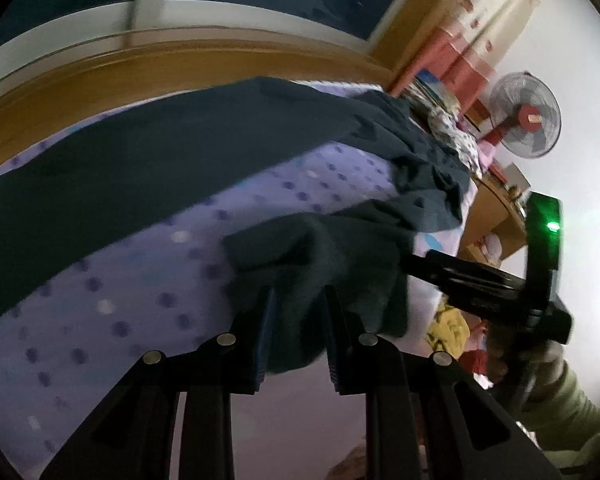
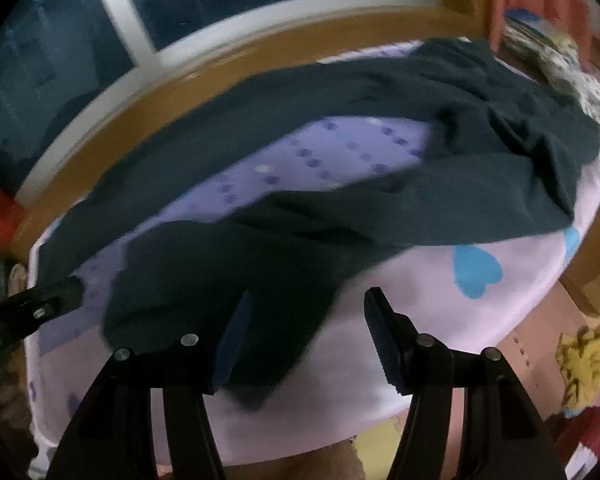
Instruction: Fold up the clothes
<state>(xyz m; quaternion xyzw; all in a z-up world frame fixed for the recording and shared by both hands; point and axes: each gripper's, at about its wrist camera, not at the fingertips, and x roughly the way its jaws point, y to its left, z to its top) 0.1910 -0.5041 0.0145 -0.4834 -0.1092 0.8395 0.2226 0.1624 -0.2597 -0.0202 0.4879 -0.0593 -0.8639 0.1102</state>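
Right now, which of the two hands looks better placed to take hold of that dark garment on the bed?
Probably the left. The left gripper already has the dark garment between its narrow jaws, apparently ungripped. The right gripper hangs wide open beside the cloth's edge, mostly over the pink sheet.

garment: dark navy cloth garment [image 2: 300, 184], spread crumpled across the bed
bed: lilac dotted sheet [image 2: 520, 304] with blue hearts
right gripper [image 2: 308, 336]: jaws apart above the garment's near edge, nothing between
far: wooden window frame [image 2: 260, 52]
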